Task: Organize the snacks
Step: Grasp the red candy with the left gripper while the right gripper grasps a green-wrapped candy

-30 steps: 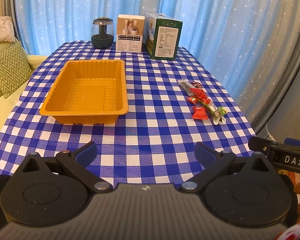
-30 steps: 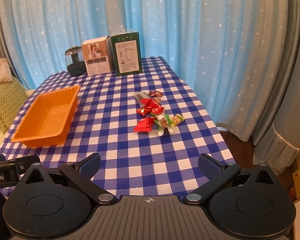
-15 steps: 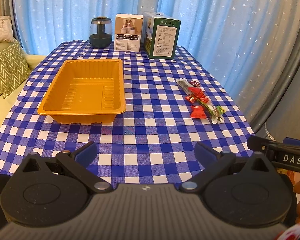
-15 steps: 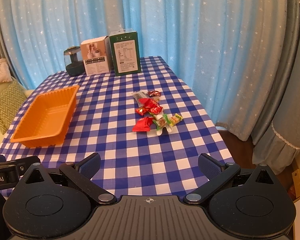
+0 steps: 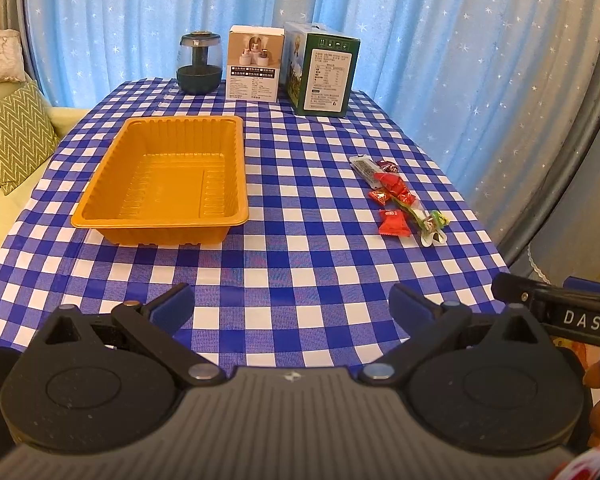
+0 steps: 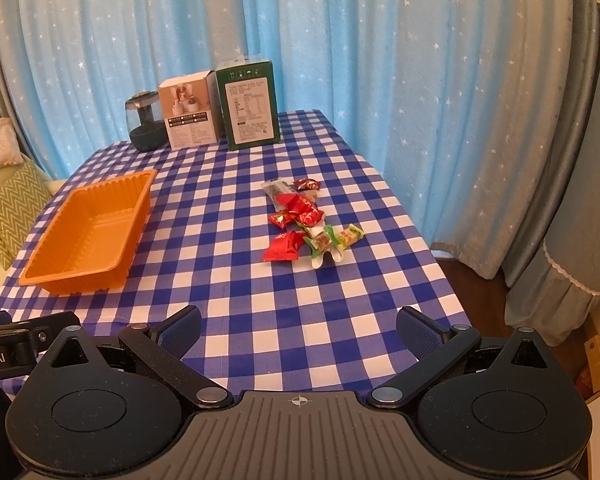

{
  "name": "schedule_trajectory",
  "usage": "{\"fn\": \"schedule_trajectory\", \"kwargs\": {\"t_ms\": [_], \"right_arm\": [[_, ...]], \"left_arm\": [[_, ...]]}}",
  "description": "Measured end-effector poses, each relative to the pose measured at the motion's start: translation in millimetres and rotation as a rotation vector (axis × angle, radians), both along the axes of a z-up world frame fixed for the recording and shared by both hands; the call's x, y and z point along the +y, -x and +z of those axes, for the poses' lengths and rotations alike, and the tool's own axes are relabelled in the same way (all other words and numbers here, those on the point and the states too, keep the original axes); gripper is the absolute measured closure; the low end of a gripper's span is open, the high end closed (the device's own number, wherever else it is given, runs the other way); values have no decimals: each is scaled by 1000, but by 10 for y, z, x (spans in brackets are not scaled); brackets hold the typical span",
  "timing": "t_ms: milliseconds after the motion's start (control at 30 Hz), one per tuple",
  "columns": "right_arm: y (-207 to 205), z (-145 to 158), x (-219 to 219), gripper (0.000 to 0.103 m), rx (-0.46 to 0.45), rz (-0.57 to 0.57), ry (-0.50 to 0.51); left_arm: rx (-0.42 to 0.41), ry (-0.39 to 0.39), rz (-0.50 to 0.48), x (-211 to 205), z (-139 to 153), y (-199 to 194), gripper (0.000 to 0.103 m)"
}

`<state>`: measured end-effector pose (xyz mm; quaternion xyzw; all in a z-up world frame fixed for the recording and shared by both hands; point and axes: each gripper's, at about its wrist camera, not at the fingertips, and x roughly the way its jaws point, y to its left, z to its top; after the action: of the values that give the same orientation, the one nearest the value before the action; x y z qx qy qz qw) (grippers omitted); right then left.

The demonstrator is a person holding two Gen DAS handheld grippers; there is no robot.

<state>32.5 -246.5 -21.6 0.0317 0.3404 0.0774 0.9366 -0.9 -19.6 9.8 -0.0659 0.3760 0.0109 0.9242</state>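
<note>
An empty orange plastic tray (image 5: 100, 216) (image 6: 40, 276) sits on the left of the blue checked table. A small pile of wrapped snacks (image 5: 395, 196) (image 6: 305, 220) lies on the right: red candies, a green-and-white packet, a dark candy and a clear-wrapped bar. My left gripper (image 5: 292, 306) is open and empty above the table's near edge. My right gripper (image 6: 298, 326) is open and empty above the near edge, short of the snacks.
At the far edge stand a dark humidifier jar (image 5: 199, 62), a white box (image 5: 254, 65) and a green box (image 5: 319, 74). Blue star curtains hang behind. Cushions (image 5: 10, 136) lie to the left. The table drops off just right of the snacks.
Both grippers have drifted slightly; the table contents sit a little lower and closer in the right wrist view. Nothing on the table has moved.
</note>
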Motion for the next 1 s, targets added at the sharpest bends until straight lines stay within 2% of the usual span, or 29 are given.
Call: {"fn": "schedule_trajectory", "kwargs": {"t_ms": [600,867,1000], "right_arm": [[-197,-214,-20,0,41,-24,6],[-355,-235,-141,0,35,-53,-7],[-444,-205,-272,0,15,-77,-28]], "left_arm": [[24,32,-30,29,-171,-210,0],[12,85,-81,-18,-240,-425,0],[8,87,-124,-110,-282,-576,0]]}}
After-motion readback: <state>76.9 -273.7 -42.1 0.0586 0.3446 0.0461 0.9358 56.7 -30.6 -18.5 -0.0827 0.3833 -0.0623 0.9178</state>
